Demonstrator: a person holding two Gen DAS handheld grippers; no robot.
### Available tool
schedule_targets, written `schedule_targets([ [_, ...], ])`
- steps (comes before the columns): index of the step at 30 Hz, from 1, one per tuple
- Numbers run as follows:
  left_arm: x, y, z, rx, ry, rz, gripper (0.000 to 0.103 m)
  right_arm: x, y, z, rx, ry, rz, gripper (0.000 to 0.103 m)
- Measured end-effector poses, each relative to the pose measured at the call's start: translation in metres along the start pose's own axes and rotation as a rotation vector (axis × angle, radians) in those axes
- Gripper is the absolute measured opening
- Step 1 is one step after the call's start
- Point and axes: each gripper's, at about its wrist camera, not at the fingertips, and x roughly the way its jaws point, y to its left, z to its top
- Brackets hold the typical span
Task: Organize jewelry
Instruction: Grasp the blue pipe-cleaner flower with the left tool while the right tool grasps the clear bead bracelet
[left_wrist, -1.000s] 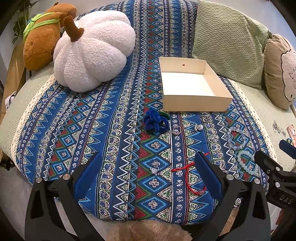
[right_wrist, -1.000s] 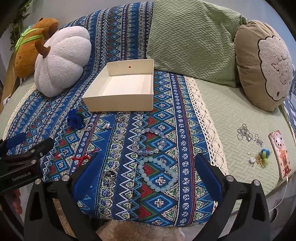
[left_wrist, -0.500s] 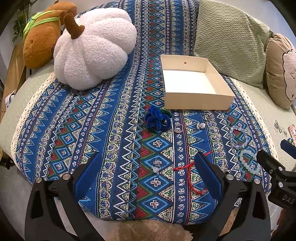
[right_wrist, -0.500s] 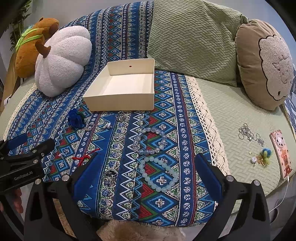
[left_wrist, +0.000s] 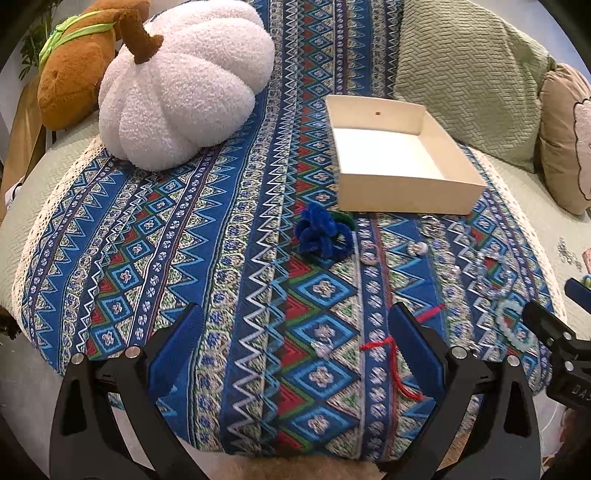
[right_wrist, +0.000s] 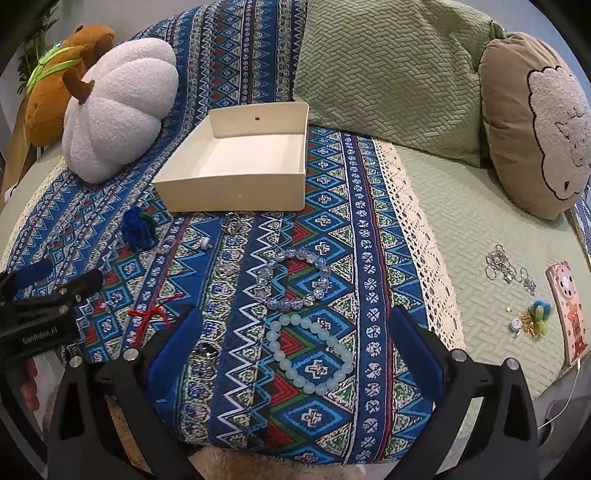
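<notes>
Lying on the woven, zigzag-patterned blanket (right_wrist: 332, 206), a pale frosted bead bracelet (right_wrist: 312, 354) sits between the wide-open jaws of the right gripper (right_wrist: 293, 349). A clear faceted bead bracelet (right_wrist: 291, 277) curls at twelve o'clock from it. The left gripper (left_wrist: 295, 343), jaws also spread, holds nothing, a thin red string (left_wrist: 395, 360) near its right pad. The smooth cream rectangular box (right_wrist: 236, 173) stands empty beyond.

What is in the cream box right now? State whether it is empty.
Empty. The cream box shows only bare floor in both views; the pale blue bracelet and clear bead bracelet lie outside on the blanket.
</notes>
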Motion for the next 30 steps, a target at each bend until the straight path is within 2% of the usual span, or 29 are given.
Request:
schedule_targets([
  [12,0.067,0.016,0.037,0.009,0.061,0.001,0.098,0.044,-0.008,0.010,-0.024,0.083,0.054,0.099],
  [15,0.078,0.015,0.043,0.021,0.073,0.003,0.098,0.056,-0.005,0.014,-0.041,0.098,0.059,0.093],
  [19,0.091,0.012,0.050,0.034,0.075,-0.019,0.098,0.068,0.002,0.016,-0.082,0.125,0.064,0.091],
  [23,0.097,0.010,0.053,0.043,0.066,-0.034,0.098,0.075,0.008,0.017,-0.127,0.124,0.035,0.087],
  [26,0.101,0.009,0.054,0.051,0.058,-0.045,0.098,0.076,0.009,0.018,-0.142,0.119,0.034,0.079],
  [28,0.103,0.008,0.054,0.048,0.060,-0.073,0.092,0.076,0.009,0.019,-0.140,0.115,0.035,0.073],
  [30,0.105,0.005,0.057,0.048,0.056,-0.098,0.081,0.077,0.008,0.020,-0.136,0.114,0.039,0.070],
])
